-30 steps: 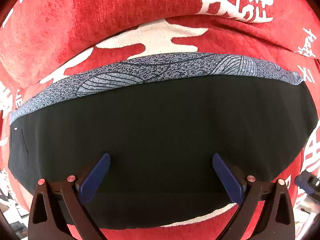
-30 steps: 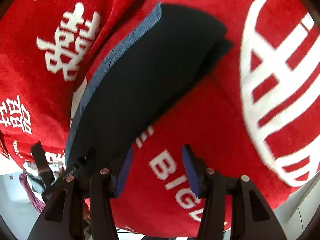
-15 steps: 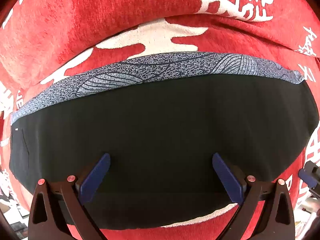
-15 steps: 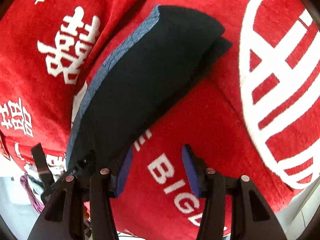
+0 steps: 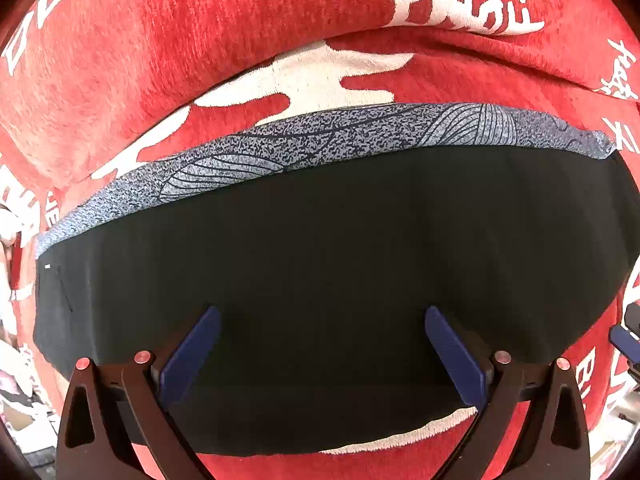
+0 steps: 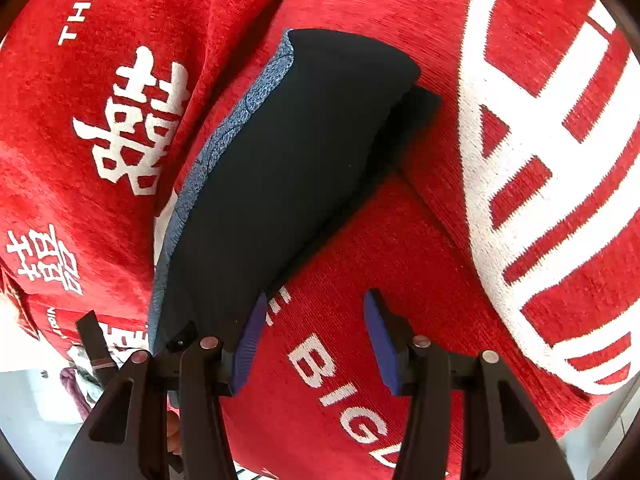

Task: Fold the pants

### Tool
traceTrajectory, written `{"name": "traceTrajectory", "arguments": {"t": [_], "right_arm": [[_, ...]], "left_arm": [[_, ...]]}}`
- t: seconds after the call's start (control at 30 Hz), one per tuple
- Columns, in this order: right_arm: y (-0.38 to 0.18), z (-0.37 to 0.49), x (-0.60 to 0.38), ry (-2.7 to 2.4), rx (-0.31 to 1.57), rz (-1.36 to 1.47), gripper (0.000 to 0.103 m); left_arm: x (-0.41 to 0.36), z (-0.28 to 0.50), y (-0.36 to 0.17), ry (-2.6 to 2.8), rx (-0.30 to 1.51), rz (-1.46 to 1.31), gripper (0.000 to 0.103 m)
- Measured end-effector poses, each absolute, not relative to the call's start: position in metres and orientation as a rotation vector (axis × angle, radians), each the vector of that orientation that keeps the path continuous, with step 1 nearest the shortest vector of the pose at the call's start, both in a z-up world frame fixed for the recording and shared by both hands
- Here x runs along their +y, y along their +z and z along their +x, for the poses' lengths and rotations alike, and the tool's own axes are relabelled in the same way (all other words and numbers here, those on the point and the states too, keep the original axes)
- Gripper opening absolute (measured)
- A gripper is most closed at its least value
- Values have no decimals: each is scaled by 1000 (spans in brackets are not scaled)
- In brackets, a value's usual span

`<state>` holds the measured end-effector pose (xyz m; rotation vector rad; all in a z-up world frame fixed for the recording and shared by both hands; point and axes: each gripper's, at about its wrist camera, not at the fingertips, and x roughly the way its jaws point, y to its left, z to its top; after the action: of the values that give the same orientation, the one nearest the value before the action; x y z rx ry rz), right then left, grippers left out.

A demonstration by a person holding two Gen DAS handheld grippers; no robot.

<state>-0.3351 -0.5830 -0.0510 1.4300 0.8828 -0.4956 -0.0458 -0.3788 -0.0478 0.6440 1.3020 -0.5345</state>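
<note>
The pants (image 5: 340,272) lay folded into a long black slab on a red blanket (image 5: 200,40) with white lettering. One long edge showed a grey-blue patterned band (image 5: 320,140); the opposite long edge sat near the blanket's front, with a strip of red and white showing beyond it. In the right wrist view the slab's long axis ran away from the camera, tilting up toward the right, and its far short end showed a lower layer sticking out past the top one. Bare blanket lay open along the plain long edge and beyond the far end. The left tool (image 5: 320,344) hung straight above the pants, its blue pads spread wide with nothing between them. The right tool (image 6: 316,340) sat just beside the near end, over the blanket, half open and empty.
</note>
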Motion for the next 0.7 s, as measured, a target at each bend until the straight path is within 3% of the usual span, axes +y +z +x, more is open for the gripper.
{"name": "traceTrajectory", "arguments": {"t": [0.37,0.57,0.7], "right_arm": [[-52,-338,-583,-482,878,1431,55],[-52,-340,-584,-487,888,1427,55],[-45,-339,-583,-480,900,1395,55]], "left_arm": [[-406,-25,-25,-529,1227,638,103],[-433,22,-51,-467,1271,593,103],[-441,28,-41,-453,1248,591,103]]}}
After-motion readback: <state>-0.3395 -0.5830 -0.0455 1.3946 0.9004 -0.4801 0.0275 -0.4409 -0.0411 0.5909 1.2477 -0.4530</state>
